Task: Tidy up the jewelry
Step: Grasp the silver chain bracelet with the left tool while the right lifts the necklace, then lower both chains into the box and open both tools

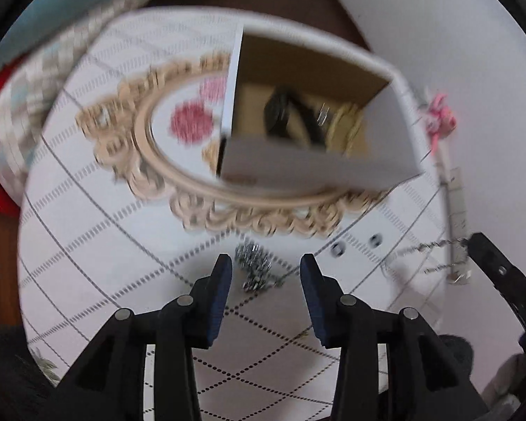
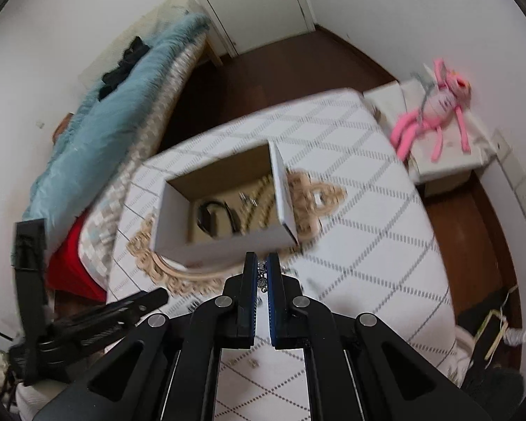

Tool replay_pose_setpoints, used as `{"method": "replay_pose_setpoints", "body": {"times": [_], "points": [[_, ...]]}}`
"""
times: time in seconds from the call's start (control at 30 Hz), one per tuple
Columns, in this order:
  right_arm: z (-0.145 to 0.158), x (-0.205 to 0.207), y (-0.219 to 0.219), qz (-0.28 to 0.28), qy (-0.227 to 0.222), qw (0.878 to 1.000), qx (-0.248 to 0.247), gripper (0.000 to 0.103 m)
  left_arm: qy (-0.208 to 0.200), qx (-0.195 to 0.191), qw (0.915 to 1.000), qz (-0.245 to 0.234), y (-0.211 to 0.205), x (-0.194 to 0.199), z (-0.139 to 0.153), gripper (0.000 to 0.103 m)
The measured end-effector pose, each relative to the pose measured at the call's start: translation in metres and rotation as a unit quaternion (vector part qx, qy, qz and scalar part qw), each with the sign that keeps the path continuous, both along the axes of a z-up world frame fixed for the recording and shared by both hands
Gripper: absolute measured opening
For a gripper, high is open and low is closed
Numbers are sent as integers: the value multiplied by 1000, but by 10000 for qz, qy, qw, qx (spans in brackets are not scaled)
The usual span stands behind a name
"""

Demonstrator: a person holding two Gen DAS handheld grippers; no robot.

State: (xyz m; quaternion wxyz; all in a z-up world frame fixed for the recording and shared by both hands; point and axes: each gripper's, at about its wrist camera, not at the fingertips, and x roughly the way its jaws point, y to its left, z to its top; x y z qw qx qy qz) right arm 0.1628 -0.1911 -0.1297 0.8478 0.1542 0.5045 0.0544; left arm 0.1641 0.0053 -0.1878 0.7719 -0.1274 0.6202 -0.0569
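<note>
A white cardboard box [image 1: 319, 165] [image 2: 224, 245] stands open on the table with a black band [image 1: 284, 112] [image 2: 210, 217] and gold jewelry [image 1: 345, 124] [image 2: 257, 203] inside. My left gripper [image 1: 266, 263] is open over a silver chain heap [image 1: 254, 263] lying on the tablecloth. My right gripper [image 2: 262, 266] is shut on a silver chain [image 2: 262, 279]; in the left wrist view this chain [image 1: 435, 245] hangs from the right gripper [image 1: 473, 242] above the table, right of the box.
An ornate oval mirror frame [image 1: 164, 161] [image 2: 150, 256] lies under the box on the white patterned tablecloth [image 1: 87, 228] [image 2: 368, 210]. Two small earrings [image 1: 356, 245] lie on the cloth. A bed [image 2: 122, 105] is left, a pink plush toy [image 2: 435, 105] right.
</note>
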Motion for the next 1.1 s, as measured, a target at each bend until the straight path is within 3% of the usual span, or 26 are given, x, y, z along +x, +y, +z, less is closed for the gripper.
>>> {"method": "replay_pose_setpoints", "body": {"times": [0.2, 0.27, 0.43, 0.8, 0.93, 1.1], "points": [[-36, -12, -9, -145, 412, 9990, 3, 5, 116, 503, 9986, -110, -17, 3, -30, 35], [-39, -14, -11, -170, 458, 9988, -5, 5, -15, 638, 9978, -202, -21, 1, -30, 12], [-32, -14, -17, -181, 399, 9990, -3, 5, -213, 495, 9979, -347, -24, -5, -17, 9], [34, -5, -17, 96, -160, 9993, 324, 5, -1100, -270, 9929, -357, -9, -23, 86, 8], [64, 8, -13, 244, -399, 9976, 511, 5, -1422, -546, 9876, -379, -6, -5, 129, 8], [80, 42, 3, 474, -511, 9964, 489, 5, -1608, -449, 9850, -429, -4, 30, 148, 8]]}}
